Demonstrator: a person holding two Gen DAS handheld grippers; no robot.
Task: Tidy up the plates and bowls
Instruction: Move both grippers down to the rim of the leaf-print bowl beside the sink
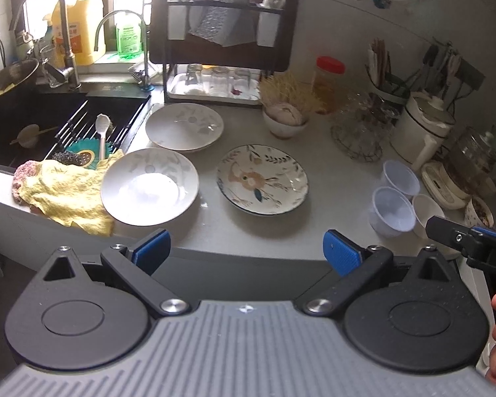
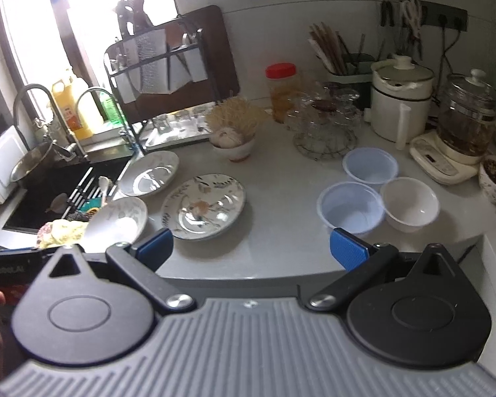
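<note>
1. Tongs first: my left gripper [image 1: 246, 253] hangs back at the counter's front edge with its blue pads spread wide and nothing between them; my right gripper [image 2: 251, 248] is the same, splayed and holding nothing.

2. Three plates lie on the grey countertop [image 1: 330, 192]: a white ceramic plate with faint grey leaves [image 1: 148, 187] nearest the sink, its rim touching or overlapping the crumpled yellow cloth [image 1: 66, 192]; a second pale leaf-patterned plate [image 1: 184, 126] behind it; and a floral-painted plate with a dark rim [image 1: 262, 178] to their right.

3. I judge all three to be glazed ceramic: stiff, fairly heavy, slick and breakable. The only hold is the raised rim, one pad over the lip and one under, pinched firmly, since a glazed edge can slide out.

4. Three bowls cluster on the right: two translucent bluish plastic bowls [image 2: 350, 206] [image 2: 370, 164] and a white plastic-looking bowl [image 2: 410, 203], the front pair touching or nearly so.

5. These look light and thin-walled, so I expect them to flex. I would pinch one side wall at the rim gently; too hard a squeeze may buckle it, and a light bowl may skid when nudged.

6. Stacking like on like seems the plan; nothing is stacked yet.
</note>
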